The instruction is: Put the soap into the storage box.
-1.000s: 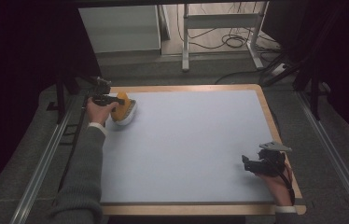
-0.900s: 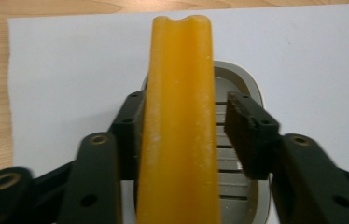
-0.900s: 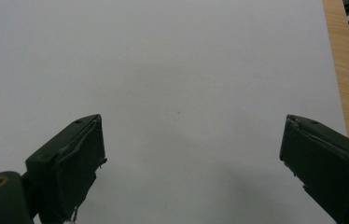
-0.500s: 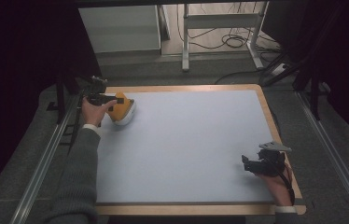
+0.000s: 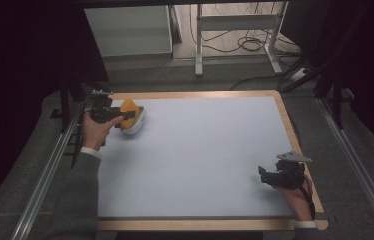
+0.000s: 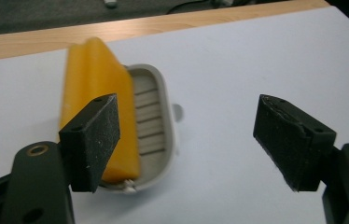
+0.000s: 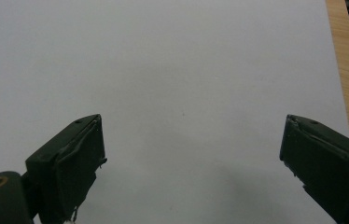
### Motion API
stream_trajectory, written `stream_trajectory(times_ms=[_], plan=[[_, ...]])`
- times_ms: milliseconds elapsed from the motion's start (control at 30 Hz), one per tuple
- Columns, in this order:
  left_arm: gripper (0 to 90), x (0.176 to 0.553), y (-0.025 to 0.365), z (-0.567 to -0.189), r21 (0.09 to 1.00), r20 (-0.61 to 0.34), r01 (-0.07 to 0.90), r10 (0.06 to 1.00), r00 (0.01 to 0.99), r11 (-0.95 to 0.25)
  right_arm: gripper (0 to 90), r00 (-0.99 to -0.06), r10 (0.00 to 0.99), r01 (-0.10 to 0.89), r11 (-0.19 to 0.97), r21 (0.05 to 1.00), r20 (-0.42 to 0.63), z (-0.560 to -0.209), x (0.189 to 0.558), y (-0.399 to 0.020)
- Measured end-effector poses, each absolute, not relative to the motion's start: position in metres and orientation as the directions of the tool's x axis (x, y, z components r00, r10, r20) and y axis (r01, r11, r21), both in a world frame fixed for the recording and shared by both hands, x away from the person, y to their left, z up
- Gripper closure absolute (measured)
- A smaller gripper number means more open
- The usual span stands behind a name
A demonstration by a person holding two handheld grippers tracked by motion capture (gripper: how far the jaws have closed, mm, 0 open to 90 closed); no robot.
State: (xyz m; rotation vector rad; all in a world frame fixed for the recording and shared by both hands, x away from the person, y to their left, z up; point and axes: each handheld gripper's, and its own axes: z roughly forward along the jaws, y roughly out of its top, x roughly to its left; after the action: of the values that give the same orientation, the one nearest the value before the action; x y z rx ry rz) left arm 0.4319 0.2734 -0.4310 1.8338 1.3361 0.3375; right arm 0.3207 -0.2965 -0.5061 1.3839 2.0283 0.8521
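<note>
Soap, a smooth orange-yellow bar with rounded edges and a waxy look, is seen lying tilted in a pale grey soap dish, an oval tray of matte plastic whose floor is ribbed with raised slats. The bar is propped along one side of the dish, so that the slats on the other side are left bare. In the high view the soap and dish are found at the far left corner of the table, on a smooth, matte white mat that is framed by a light wooden rim. The left gripper is held just beside the dish by a hand in a grey sleeve; its jaws have just been opening and are now spread wide, with nothing pressed between the black, finely grained foam pads. In the left gripper view, the near pad is seen in front of the soap, the other over bare mat. The right gripper is held low over the near right part of the mat, beside the wooden rim, its worn rubbery pads standing well apart over plain white surface.
</note>
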Motion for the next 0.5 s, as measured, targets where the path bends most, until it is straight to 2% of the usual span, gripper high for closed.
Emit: stream_trajectory(times_ms=[267, 500], plan=[[25.9, 0.388, 0.261, -0.444, 0.787, -0.235, 0.605, 0.848, 0.475, -0.121, 6.8, -0.329, 0.941, 0.598, 0.272, 0.754, -0.078, -0.505, 0.32, -0.296], [26.3, 0.359, 0.252, -0.465, 0.775, -0.237, 0.614, 0.83, 0.504, -0.152, 6.8, -0.333, 0.94, 0.595, 0.274, 0.756, -0.078, -0.504, 0.32, -0.296]])
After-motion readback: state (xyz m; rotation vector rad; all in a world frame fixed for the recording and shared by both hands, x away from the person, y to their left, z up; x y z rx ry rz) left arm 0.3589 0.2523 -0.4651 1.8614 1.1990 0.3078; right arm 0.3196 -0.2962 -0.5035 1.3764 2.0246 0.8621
